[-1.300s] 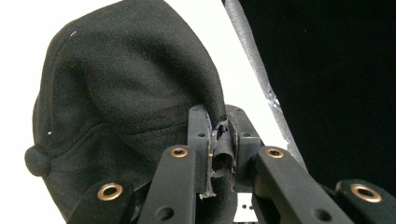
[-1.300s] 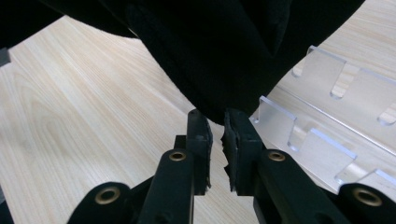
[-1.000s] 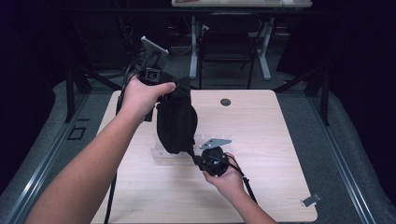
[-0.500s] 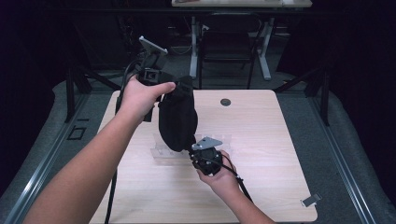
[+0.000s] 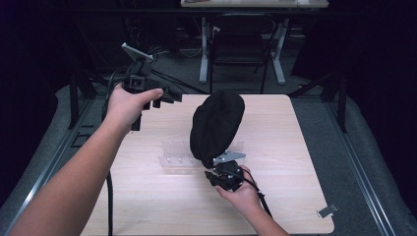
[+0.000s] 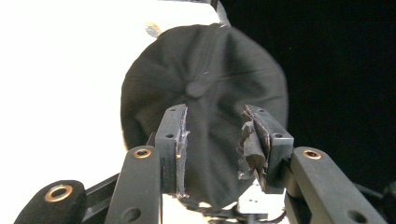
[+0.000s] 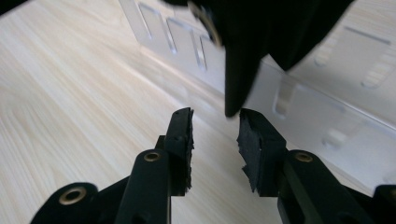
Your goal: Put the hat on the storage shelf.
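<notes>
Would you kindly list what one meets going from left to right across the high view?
Left gripper → black cap → small grey clip at the table's right front corner.

1. Light wooden surface [image 5: 295, 147], square, set on grey floor.
2. Small dark round mark [image 5: 235, 107] near the far edge of the surface.
3. Small grey clip [image 5: 327, 211] lying at the near right corner of the surface.
4. Black chair [image 5: 239, 49] beyond the far edge of the surface.
5. White-legged desk [image 5: 280, 54] behind that chair, farther from the surface.
</notes>
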Available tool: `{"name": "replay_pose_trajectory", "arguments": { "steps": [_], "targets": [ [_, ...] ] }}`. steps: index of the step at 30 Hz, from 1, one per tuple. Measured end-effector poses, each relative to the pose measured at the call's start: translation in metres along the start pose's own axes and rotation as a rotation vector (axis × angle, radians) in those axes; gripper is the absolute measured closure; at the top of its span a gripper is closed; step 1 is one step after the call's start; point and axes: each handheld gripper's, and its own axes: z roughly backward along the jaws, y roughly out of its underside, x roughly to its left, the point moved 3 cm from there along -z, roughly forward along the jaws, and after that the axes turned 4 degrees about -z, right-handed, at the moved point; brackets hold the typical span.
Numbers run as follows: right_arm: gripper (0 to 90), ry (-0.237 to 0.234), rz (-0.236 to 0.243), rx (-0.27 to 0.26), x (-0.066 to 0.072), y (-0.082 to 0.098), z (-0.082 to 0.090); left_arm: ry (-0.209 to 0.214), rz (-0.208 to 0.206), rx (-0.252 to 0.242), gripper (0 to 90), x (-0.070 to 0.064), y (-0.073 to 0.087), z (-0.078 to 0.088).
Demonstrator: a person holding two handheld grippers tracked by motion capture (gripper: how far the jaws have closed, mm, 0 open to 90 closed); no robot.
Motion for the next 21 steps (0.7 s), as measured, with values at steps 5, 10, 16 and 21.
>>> {"name": "replay_pose_trajectory", "arguments": {
  "steps": [5, 10, 16, 21],
  "targets": [
    [59.9, 0.006, -0.004, 0.026, -0.010, 0.011, 0.013, -0.066, -0.008, -0.002, 57.4, 0.030, 0.019, 0.002],
    [59.3, 0.056, -0.015, 0.026, -0.027, 0.022, 0.025, -0.111, 0.017, 0.024, 56.5, 0.061, 0.045, -0.002],
    [56.8, 0.086, -0.060, 0.038, -0.049, 0.032, 0.041, -0.239, -0.057, 0.079, 56.6, 0.093, 0.085, -0.013],
    [53.1, 0.097, -0.113, -0.007, -0.066, 0.037, 0.053, -0.271, -0.102, 0.079, 55.8, 0.104, 0.113, -0.020]
  ]
}}
